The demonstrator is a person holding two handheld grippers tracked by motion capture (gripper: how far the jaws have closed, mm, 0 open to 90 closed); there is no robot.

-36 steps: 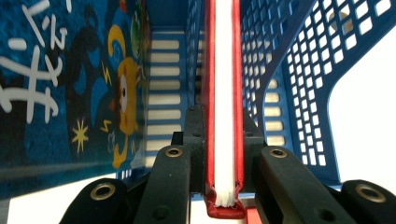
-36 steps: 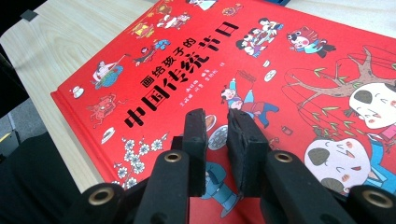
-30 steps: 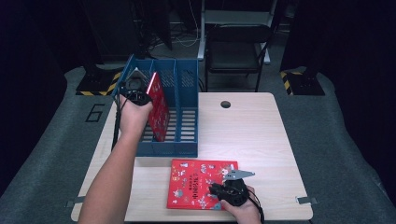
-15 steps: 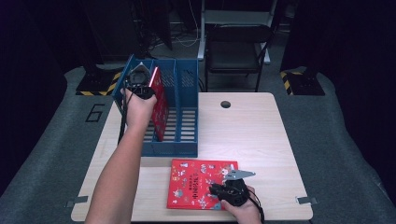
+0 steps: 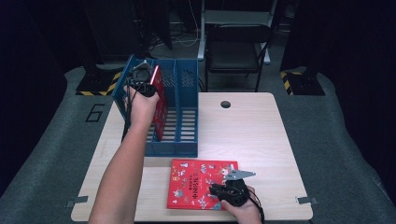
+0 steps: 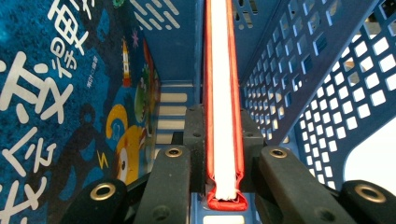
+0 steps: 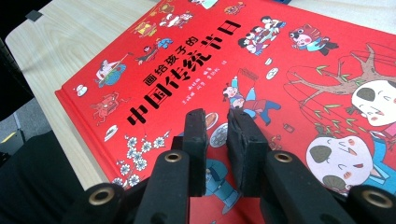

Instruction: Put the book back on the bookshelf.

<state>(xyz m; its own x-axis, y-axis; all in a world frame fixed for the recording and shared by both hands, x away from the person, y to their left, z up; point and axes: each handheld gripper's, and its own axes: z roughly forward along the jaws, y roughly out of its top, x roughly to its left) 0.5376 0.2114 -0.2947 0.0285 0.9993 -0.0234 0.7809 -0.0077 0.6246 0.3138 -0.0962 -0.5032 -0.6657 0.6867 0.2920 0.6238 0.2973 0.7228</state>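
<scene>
On the light wooden desk (image 5: 261,135) stands a blue file rack (image 5: 187,116) with slatted floor and perforated dividers, set toward the far left. The left gripper (image 5: 142,79) reaches over it from above, its jaws clamped on the top edge of a red-covered book (image 5: 159,109). That book stands on edge inside the rack, its long axis running from the near side toward the far end of the rack, its cover upright and facing sideways, leaning slightly. In the left gripper view, the book's white page block (image 6: 223,93) framed by the red cover runs straight away between the two black jaws, which press on both covers. Just beside it, on the left of that view, stands a blue book (image 6: 60,102) with large white characters and cartoon figures; a perforated blue divider (image 6: 308,79) rises on the other side.

At the near edge of the desk lies a second red picture book (image 5: 201,189), flat, front cover up, long axis across the desk. The right gripper (image 5: 231,186) rests over its near right part, held by the person's right hand (image 5: 243,207). In the right gripper view, the jaws stand close together with a narrow gap between them, holding nothing, low over the cover (image 7: 261,70) with its black title characters; whether the tips touch the cover cannot be told.
</scene>
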